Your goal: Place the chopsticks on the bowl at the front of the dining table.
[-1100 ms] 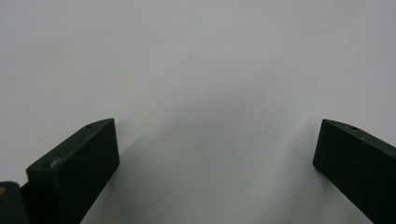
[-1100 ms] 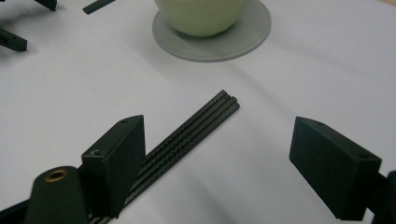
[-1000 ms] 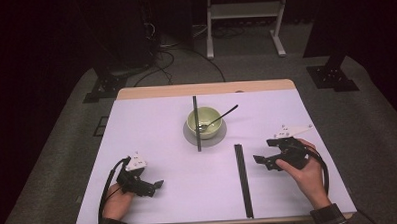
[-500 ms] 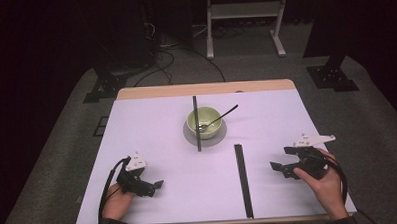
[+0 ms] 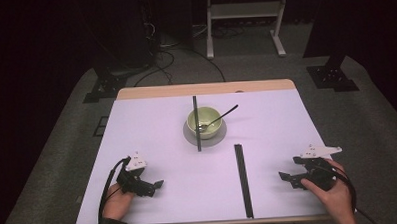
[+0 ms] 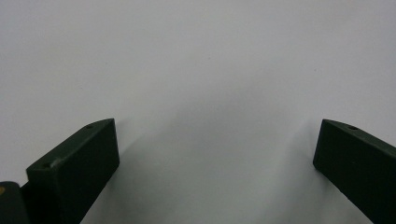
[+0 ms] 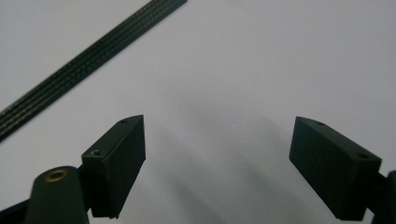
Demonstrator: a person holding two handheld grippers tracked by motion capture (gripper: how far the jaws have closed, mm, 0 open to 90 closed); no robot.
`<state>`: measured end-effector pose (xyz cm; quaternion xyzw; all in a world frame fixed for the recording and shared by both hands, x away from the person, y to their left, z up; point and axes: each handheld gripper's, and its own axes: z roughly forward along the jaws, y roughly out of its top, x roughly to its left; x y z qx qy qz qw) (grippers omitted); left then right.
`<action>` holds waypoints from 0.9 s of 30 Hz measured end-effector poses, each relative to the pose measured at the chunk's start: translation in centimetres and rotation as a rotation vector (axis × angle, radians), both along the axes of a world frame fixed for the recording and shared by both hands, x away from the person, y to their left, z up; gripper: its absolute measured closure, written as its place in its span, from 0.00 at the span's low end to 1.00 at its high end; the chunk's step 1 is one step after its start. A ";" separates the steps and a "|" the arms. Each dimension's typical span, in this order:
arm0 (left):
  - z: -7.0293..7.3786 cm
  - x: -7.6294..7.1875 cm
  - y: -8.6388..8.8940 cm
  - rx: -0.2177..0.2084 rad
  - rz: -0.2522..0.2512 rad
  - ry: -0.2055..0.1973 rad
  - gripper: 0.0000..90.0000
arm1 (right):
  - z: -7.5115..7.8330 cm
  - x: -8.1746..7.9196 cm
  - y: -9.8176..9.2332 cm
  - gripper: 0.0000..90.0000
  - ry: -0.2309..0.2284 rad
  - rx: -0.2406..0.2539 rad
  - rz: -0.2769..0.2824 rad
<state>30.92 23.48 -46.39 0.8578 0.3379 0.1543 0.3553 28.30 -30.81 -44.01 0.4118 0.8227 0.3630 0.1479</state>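
- A white table (image 5: pixel 152 133) carries a green bowl (image 5: pixel 205 122) at its centre, well apart from both grippers.
- A black strip (image 5: pixel 243 178) lies near the right gripper (image 5: pixel 292 173), jaws spread, empty.
- The left gripper (image 5: pixel 151 186) rests at the near left, jaws apart, holding nothing.
- A spoon (image 5: pixel 218 119) leans in the bowl.

The right gripper (image 5: pixel 294 169) has drawn back toward the person and outward across the tabletop (image 5: pixel 152 128), from beside the upper end of the nearer black strip (image 5: pixel 243 179) to the near right corner, now well apart from that strip. Most of this displacement occurred in the first half-second; since then it has shifted only slightly farther right and nearer the edge.
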 end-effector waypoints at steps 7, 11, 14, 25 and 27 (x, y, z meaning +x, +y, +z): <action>0.0 0.0 0.0 0.000 0.000 -0.001 0.00 | -0.9 -0.5 0.1 0.19 0.010 -0.043 0.011; 0.0 0.0 0.0 0.000 0.000 0.000 0.00 | -1.3 -0.6 0.2 0.19 0.018 -0.060 0.015; 0.0 0.0 0.0 0.000 0.000 0.000 0.00 | -1.8 -0.7 0.3 0.19 0.017 -0.071 0.016; 0.0 0.0 0.0 0.000 0.000 0.000 0.00 | -2.5 -1.4 0.1 0.18 -0.051 -0.039 0.006; 0.0 0.0 0.0 0.000 0.000 0.000 0.00 | -2.5 -1.4 0.0 0.18 -0.050 -0.037 0.006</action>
